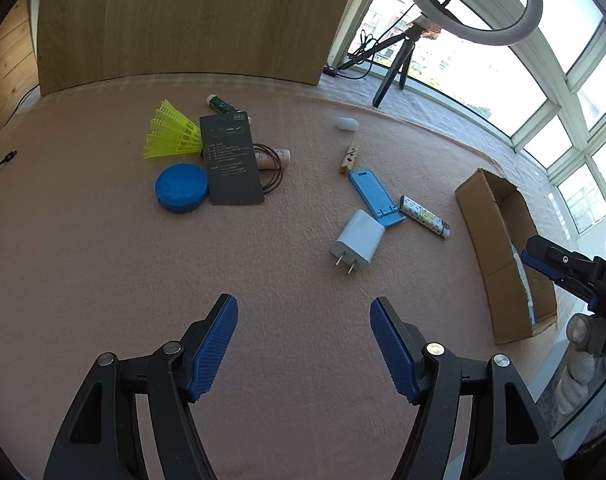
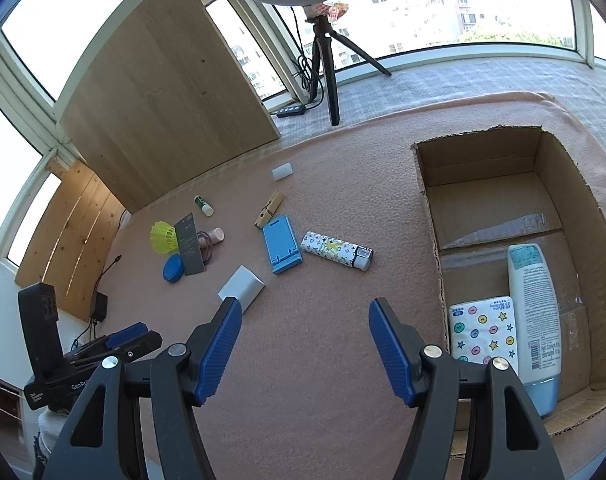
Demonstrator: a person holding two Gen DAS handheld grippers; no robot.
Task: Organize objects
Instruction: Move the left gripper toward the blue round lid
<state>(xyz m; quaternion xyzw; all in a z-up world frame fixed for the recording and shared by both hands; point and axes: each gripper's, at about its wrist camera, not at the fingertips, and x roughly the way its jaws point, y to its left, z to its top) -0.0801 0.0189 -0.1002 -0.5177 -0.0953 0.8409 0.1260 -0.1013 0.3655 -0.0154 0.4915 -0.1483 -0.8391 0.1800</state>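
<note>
My left gripper (image 1: 304,310) is open and empty above the pink mat, short of a white charger (image 1: 357,241). Beyond it lie a blue phone stand (image 1: 373,195), a patterned lighter (image 1: 424,216) and a wooden clothespin (image 1: 351,158). My right gripper (image 2: 305,312) is open and empty, left of the cardboard box (image 2: 483,168), which holds a white lotion bottle (image 2: 533,312) and a tissue pack (image 2: 483,330). The charger (image 2: 242,287) lies just left of its left finger.
At the far left lie a yellow shuttlecock (image 1: 171,134), a blue round lid (image 1: 181,188), a dark card (image 1: 233,160), a hair tie, a small tube and a green-capped stick. A wooden board (image 1: 191,20) stands behind. A ring light tripod (image 2: 327,60) stands by the window.
</note>
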